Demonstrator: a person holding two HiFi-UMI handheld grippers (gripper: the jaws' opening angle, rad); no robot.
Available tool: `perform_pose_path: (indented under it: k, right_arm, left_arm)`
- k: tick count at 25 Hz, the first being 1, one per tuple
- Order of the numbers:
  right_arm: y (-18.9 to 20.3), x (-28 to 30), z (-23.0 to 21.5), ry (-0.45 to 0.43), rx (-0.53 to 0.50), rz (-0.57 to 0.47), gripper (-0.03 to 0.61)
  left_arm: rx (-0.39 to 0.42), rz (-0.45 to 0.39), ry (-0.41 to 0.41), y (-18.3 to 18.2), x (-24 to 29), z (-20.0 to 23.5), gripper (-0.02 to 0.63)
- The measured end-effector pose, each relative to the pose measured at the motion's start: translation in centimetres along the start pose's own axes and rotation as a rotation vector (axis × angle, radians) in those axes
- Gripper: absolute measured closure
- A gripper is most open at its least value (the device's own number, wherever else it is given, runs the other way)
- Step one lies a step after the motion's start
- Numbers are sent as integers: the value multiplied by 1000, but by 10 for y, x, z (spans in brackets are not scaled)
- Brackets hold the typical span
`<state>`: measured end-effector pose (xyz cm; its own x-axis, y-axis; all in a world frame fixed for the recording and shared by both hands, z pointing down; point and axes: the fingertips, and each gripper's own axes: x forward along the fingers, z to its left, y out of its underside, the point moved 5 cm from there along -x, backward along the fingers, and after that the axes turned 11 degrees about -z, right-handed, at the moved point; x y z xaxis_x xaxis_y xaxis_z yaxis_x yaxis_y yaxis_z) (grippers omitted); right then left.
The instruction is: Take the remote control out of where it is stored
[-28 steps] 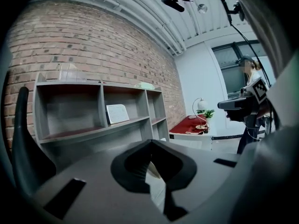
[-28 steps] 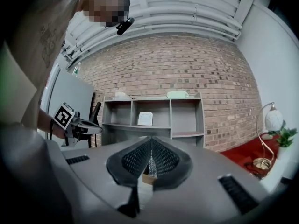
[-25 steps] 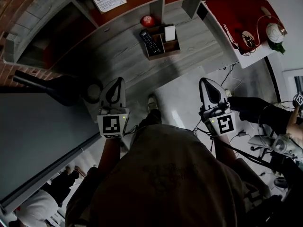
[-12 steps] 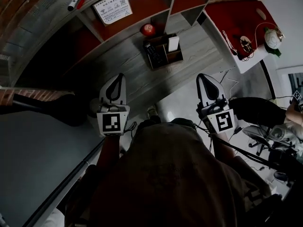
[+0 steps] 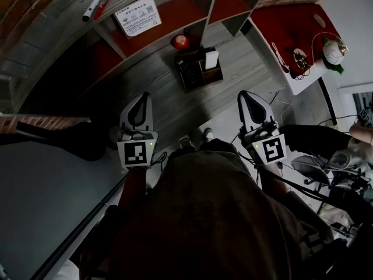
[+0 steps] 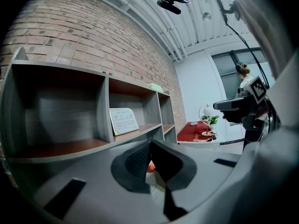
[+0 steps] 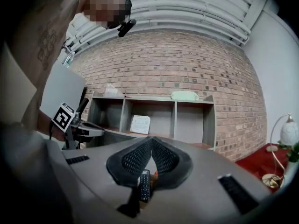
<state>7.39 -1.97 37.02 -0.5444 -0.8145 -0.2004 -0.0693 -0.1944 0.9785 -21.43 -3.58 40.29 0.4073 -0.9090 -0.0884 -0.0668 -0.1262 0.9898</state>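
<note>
Nearest the person, the left gripper (image 5: 141,98) and the right gripper (image 5: 245,96) hung short of the wooden organizer (image 5: 201,76), each with its jaws pressed together and nothing between them. The remote control (image 5: 185,70) sat in the organizer's left compartment on the grey surface (image 5: 145,80), with a white block (image 5: 211,58) in the compartment to its right. The remote looked light, rigid and smooth, so probably slippery; a pinch across its narrow sides near the exposed end would likely suit best. Just beyond the organizer sat a red ball (image 5: 179,41). Farther behind, a white card (image 5: 138,16) on the shelf (image 5: 175,7) bore a wifi symbol and print too small to read. No brand showed on the remote.
</note>
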Motion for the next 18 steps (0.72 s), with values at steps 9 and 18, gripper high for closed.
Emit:
perform_pose_path:
  k: [9, 18]
  right_arm:
    - [-8, 2, -27, -28, 22, -43, 565]
    - [-12, -9, -61, -25, 41, -77, 566]
  left_arm:
    - [19, 60, -53, -2, 8, -9, 603]
    - [22, 46, -78, -15, 24, -32, 603]
